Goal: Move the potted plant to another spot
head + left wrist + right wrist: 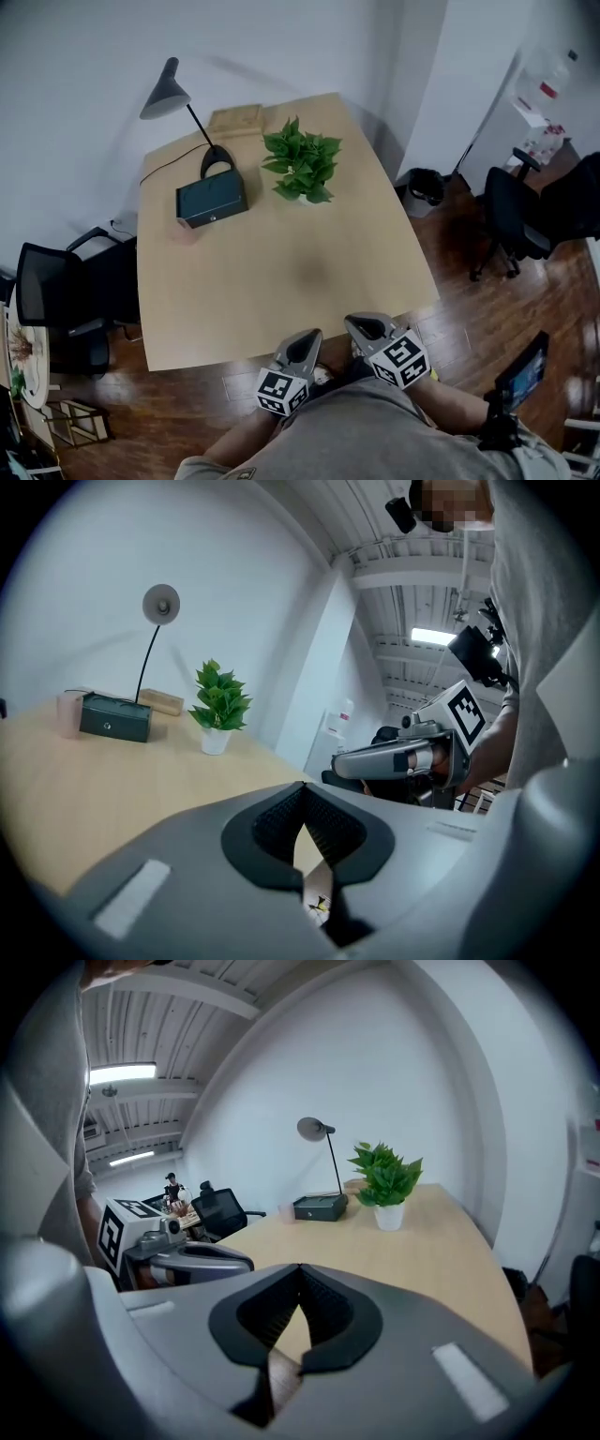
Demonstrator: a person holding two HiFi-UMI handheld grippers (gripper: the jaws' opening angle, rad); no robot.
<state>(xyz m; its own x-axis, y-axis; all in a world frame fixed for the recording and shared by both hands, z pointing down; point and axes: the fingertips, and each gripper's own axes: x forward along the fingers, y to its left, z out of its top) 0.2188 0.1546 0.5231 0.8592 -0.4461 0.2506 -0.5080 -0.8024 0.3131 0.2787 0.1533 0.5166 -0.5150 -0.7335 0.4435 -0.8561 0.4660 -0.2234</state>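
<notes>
The potted plant (302, 167), green leaves in a small white pot, stands upright on the far half of the pale wooden table (281, 291). It shows far off in the left gripper view (220, 703) and in the right gripper view (386, 1180). My left gripper (309, 336) and right gripper (362, 324) are side by side at the table's near edge, close to my body and far from the plant. The left gripper (303, 786) is shut with nothing in it. The right gripper (299, 1267) is shut too, its tips meeting, empty.
Left of the plant sit a dark box (212, 199), a pink cup (184, 232) and a grey desk lamp (167, 89); a wooden block (236, 119) lies behind. Black chairs stand at the left (56, 291) and right (511, 211), and a bin (425, 190) by the wall.
</notes>
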